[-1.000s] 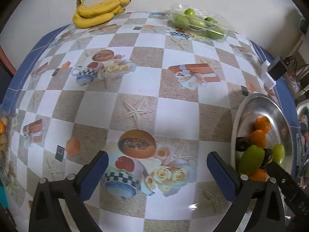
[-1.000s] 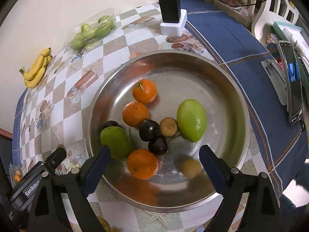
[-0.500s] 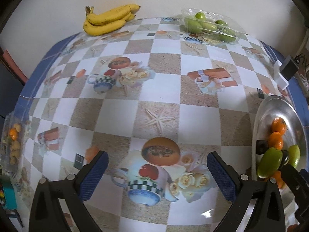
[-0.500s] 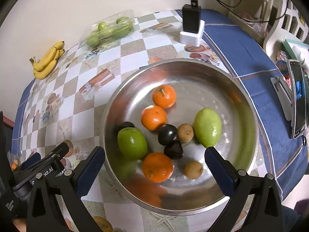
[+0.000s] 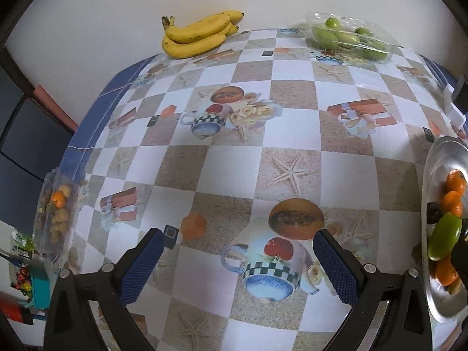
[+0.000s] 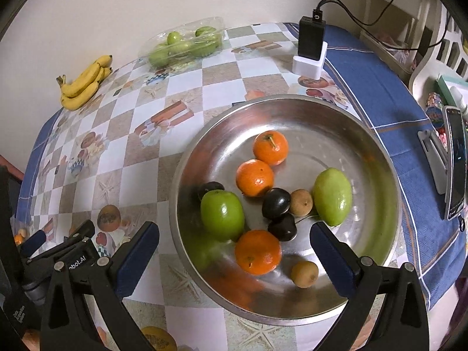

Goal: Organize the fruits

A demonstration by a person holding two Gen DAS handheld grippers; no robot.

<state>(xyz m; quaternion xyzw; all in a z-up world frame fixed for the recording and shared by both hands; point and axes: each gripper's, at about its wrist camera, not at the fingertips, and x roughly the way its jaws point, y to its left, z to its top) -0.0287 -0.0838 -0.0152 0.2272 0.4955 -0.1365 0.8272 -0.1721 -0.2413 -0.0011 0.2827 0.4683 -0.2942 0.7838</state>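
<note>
A steel bowl (image 6: 365,152) holds three oranges (image 6: 255,177), two green mangoes (image 6: 332,200), dark plums (image 6: 276,203) and small brown fruits (image 6: 304,269). My right gripper (image 6: 234,260) hangs open above the bowl's near side, with nothing between its pads. My left gripper (image 5: 238,267) is open over the checked tablecloth, empty, with the bowl (image 5: 444,158) at its right edge. Bananas (image 5: 199,33) and a clear pack of green fruit (image 5: 348,38) lie at the far edge by the wall. Another clear pack of small fruit (image 5: 57,213) sits at the left edge.
A black charger on a white stand (image 6: 311,48) is behind the bowl. A phone on a holder (image 6: 454,165) stands at the right, off the table. The left gripper's body (image 6: 52,257) shows to the left of the right one. A wall (image 5: 117,5) bounds the far side.
Both views have tilted up, showing more of the far table. The right gripper's jaws widened slightly early on, and the left green mango in the bowl has rolled upright.
</note>
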